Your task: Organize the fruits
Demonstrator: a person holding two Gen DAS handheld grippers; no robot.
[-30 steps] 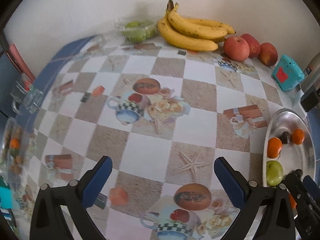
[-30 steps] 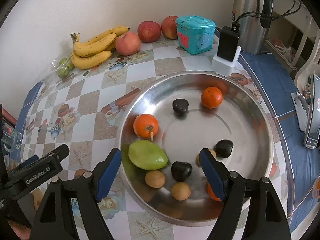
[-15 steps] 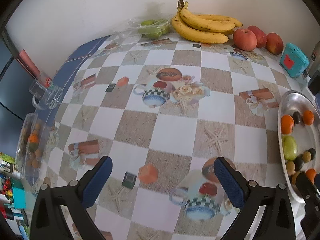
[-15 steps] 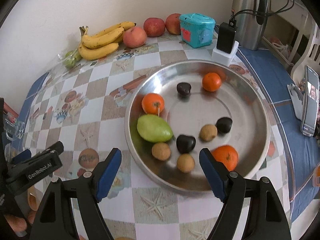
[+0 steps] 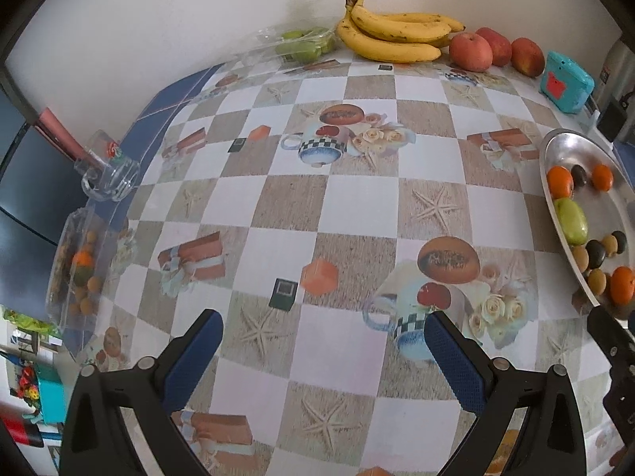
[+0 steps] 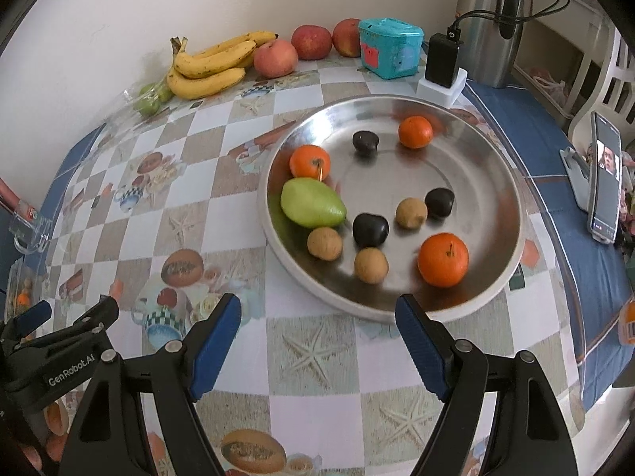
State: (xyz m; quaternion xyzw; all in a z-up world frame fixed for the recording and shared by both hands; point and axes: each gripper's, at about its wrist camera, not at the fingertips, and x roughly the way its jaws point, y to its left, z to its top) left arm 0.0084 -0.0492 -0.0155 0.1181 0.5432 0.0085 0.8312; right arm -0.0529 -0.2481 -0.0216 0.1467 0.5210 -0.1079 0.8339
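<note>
1. A round steel tray [image 6: 512, 214] sits on the worktop [image 6: 234, 214] and holds the loose fruit: three oranges, one near the front rim [image 6: 443, 254], one at the far side [image 6: 415, 131] and one at the left [image 6: 309, 162].
2. A green mango-like fruit [image 6: 311, 202] lies just beside the left orange, close to the tray's left rim.
3. Three dark, glossy fruits [image 6: 370, 229] and three small tan round ones [image 6: 324, 242] are scattered across the middle; their kind is hard to tell at this size.
4. At the far edge against the wall lie a bunch of bananas [image 6: 210, 65], three red apples [image 6: 275, 58] and a clear pack of green fruit [image 5: 303, 41].
5. The worktop wears a checked cloth printed with cups, starfish and gift boxes, with a blue border; a plain pale wall stands behind.
6. The right hand-held gripper [image 6: 317, 331] hangs over the cloth just in front of the tray, its jaws spread wide with nothing between them.
7. The left hand-held gripper [image 5: 323, 347] is likewise spread and empty, above bare cloth well left of the tray.
8. Only the right view shows the teal box [image 6: 391, 47], the steel flask [image 6: 490, 27], the black charger [image 6: 442, 61] and a phone on a stand [image 6: 605, 188].
9. Only the left view shows clearly a clear container of small fruit [image 5: 77, 269] and a glass mug [image 5: 109, 176] at the left edge.
</note>
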